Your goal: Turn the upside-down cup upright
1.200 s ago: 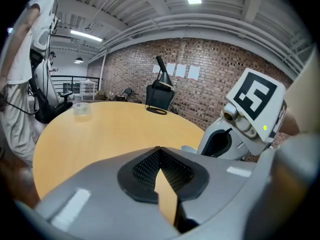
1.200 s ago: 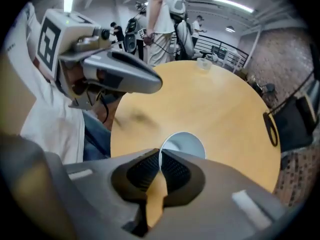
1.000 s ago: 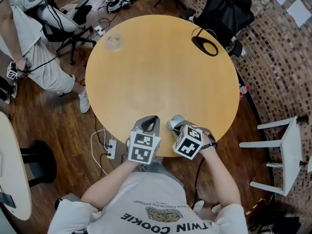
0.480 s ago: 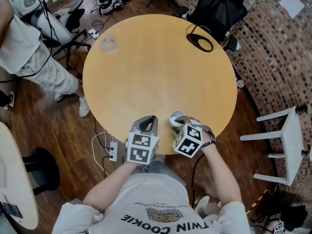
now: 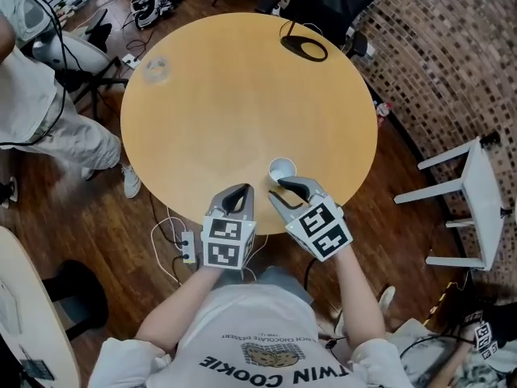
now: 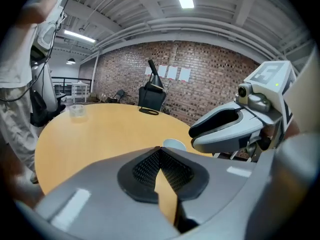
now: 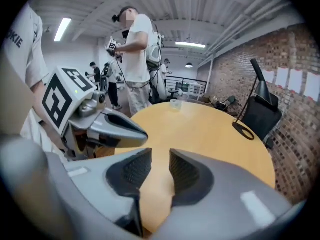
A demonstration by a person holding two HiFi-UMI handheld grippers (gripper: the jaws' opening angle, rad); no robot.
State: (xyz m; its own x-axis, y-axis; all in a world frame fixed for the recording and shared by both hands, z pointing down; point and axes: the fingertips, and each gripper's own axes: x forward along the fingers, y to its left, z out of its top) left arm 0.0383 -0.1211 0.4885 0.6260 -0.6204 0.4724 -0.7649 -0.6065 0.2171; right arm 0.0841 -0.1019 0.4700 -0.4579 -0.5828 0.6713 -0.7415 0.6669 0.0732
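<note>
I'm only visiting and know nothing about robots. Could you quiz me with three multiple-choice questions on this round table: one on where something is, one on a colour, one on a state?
1. Where does the cup stand?
A. near the person's edge of the table
B. at the far edge
C. on the floor

2. What colour is the cup?
A. red
B. white
C. black

3. How does the cup stand?
A. upside down
B. on its side
C. upright, mouth up

Answers: A, it stands close to the edge nearest the person; B, its rim and wall are white; C, its open mouth faces up.
</note>
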